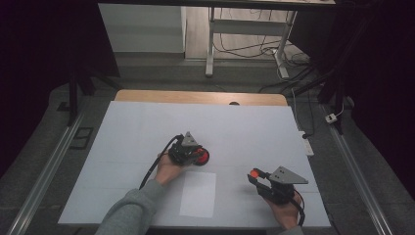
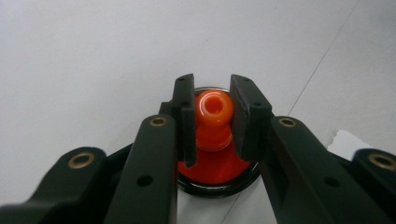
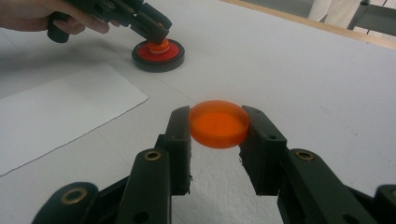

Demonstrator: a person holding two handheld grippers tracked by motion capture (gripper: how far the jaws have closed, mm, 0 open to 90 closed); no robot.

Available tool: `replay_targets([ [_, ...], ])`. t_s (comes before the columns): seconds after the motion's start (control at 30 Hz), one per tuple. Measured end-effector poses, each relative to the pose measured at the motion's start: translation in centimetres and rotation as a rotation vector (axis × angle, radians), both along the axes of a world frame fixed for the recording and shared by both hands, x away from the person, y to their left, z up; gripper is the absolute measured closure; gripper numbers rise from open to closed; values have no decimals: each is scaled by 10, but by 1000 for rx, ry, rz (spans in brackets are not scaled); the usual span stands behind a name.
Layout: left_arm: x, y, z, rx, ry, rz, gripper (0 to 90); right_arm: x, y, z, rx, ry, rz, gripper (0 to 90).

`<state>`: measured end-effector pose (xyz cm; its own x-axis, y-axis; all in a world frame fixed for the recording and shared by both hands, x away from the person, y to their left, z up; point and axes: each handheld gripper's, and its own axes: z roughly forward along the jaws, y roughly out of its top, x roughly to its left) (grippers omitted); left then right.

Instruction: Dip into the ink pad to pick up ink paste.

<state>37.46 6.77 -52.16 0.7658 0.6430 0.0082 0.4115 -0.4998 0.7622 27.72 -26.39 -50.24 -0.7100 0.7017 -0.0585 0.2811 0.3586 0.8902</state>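
From the high view, the table (image 1: 147, 127) carries a white cover, with a bare wooden strip along its far edge at 12 o'clock. Near the middle, the left tool (image 1: 195, 153) sits low over a round black base (image 1: 201, 157) with a red inside. The left hand (image 1: 169, 169) reaches it from 7 o'clock. A sheet of paper (image 1: 198, 194) lies flat toward 6 o'clock of the base, apart from it. At 4 o'clock of the table the right tool (image 1: 254, 174) carries an orange disc (image 1: 254, 173) at its tip, with the right hand (image 1: 286, 213) behind it.

In the left gripper view, the left tool (image 2: 212, 112) has its jaws drawn in close on either side of an orange knob (image 2: 214, 107) with a hole in its top. The knob stands upright from the red middle of the black base (image 2: 219, 189). The pads look to be touching the knob or very nearly so.

In the right gripper view, the right tool (image 3: 218, 125) is closed partway on the orange disc (image 3: 218, 123), pinching it by its rim with one flat face toward the camera, clear of the table. At 11 o'clock, farther off, the left tool (image 3: 159, 35) rests over the black base (image 3: 158, 58). The sheet of paper (image 3: 60, 107) lies at 9 o'clock.
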Motion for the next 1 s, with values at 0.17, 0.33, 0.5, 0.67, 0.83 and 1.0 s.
replay_targets([
  [0.17, -1, 0, -1, -1, -7, 7, 730, 0, 0, 0, 0, 0, 1, 642],
  [0.33, -2, 0, -2, -4, -8, 11, 731, 0, 0, 0, 2, 0, 1, 641],
  [0.5, -3, -1, -3, -5, -14, 16, 731, 0, 0, 0, 3, -1, 1, 642],
  [0.67, -3, 1, -4, -18, -11, 12, 731, 0, -1, 0, 5, -1, -1, 642],
  [0.83, -3, 1, -4, -15, -15, 9, 731, 0, -1, 0, 6, 1, -1, 641],
  [1.0, -3, 0, -4, -8, -19, 7, 731, 0, -1, 0, 7, 0, 0, 642],
])
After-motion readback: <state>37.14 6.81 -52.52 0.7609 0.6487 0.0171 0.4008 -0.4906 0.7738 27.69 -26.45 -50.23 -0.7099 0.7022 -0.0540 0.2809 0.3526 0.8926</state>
